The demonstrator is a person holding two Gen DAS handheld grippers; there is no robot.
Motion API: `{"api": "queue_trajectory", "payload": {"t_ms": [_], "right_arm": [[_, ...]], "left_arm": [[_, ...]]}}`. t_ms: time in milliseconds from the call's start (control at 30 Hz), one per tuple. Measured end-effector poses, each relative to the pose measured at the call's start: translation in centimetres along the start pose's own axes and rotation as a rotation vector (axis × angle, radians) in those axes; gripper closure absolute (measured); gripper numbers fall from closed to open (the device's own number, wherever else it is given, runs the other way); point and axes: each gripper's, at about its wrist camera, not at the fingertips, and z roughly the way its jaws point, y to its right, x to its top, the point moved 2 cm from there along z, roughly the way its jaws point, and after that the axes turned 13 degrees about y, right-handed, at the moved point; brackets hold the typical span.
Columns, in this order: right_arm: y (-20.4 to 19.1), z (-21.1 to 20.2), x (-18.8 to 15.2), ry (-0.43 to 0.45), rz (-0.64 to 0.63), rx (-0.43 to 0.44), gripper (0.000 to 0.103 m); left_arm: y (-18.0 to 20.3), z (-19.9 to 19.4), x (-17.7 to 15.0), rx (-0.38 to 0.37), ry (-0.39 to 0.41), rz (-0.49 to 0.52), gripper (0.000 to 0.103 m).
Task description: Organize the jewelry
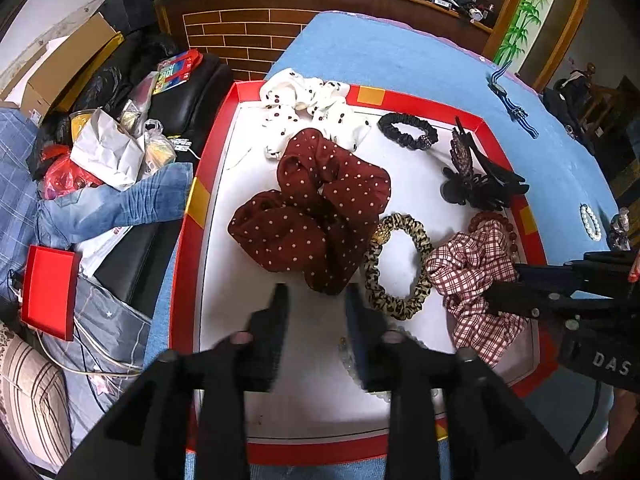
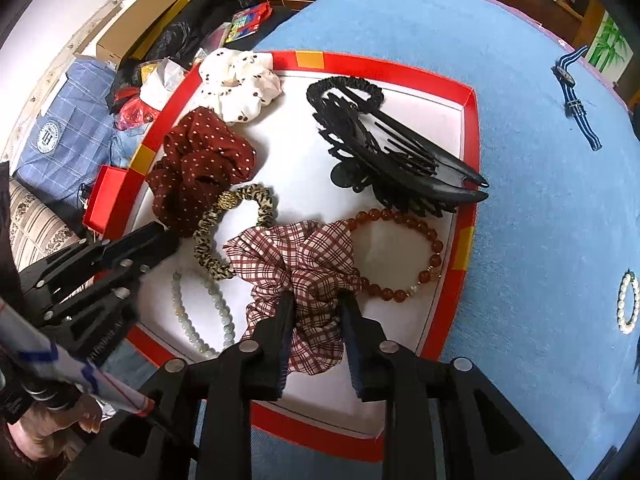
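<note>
The tray rests on the table; inside, the dotted scrunchies lie along the tray's left edge; the claw clip lies at the right edge, partly over the small hair tie near the far edge; the checked scrunchie overlaps the bead bracelet near the near right corner; the watch and pearl bracelet lie on the table beyond the tray's right edge.
</note>
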Motion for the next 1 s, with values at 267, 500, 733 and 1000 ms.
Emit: {"api": "queue_trajectory", "payload": {"t_ms": [267, 500, 733, 1000], "right_arm": [[0.1, -0.6, -0.1, 0.010, 0.003, -0.002, 0.064], [0.6, -1.6, -0.3, 0.023, 0.016, -0.005, 0.057], [1.0, -2.8, -0.5, 0.042, 0.027, -0.008, 0.055], [1.2, -4.9, -0.9, 0.081, 0.051, -0.018, 0.048]], "left_arm": [[0.5, -0.1, -0.2, 0.007, -0.007, 0.005, 0.071], [0.8, 0.1, -0.6, 0.027, -0.016, 0.009, 0.055], [1.0, -0.1, -0.5, 0.045, -0.007, 0.018, 0.043], [1.5, -1.5, 0.2, 0.061, 0.038, 0.014, 0.032]]}}
